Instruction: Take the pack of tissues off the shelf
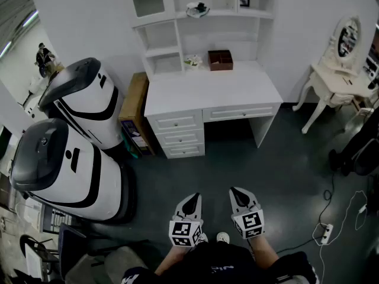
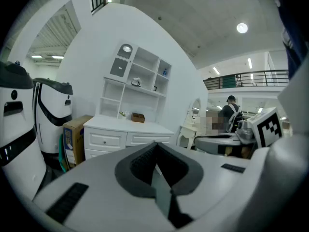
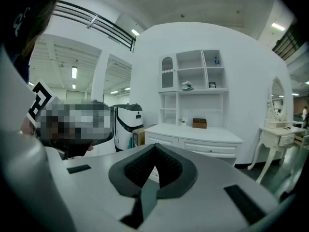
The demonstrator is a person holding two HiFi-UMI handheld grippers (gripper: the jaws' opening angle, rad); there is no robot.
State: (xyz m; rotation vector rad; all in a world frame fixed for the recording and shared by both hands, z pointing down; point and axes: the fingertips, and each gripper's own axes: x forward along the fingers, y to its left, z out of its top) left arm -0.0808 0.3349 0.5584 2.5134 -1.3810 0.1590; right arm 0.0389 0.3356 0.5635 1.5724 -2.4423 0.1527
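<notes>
Both tools sit low at the centre of the head view, the left tool (image 1: 190, 201) and the right tool (image 1: 240, 195), each with its jaws pressed together on nothing. What appears to be the pack of tissues (image 1: 198, 8), a small pale bundle, lies on the upper shelf (image 1: 228, 13) at the top centre of the frame. It is above the white desk (image 1: 207, 93) and well apart from both tools. It lies almost straight up-frame from the left tool, which seems marginally better lined up. Its long axis is too small to read.
</notes>
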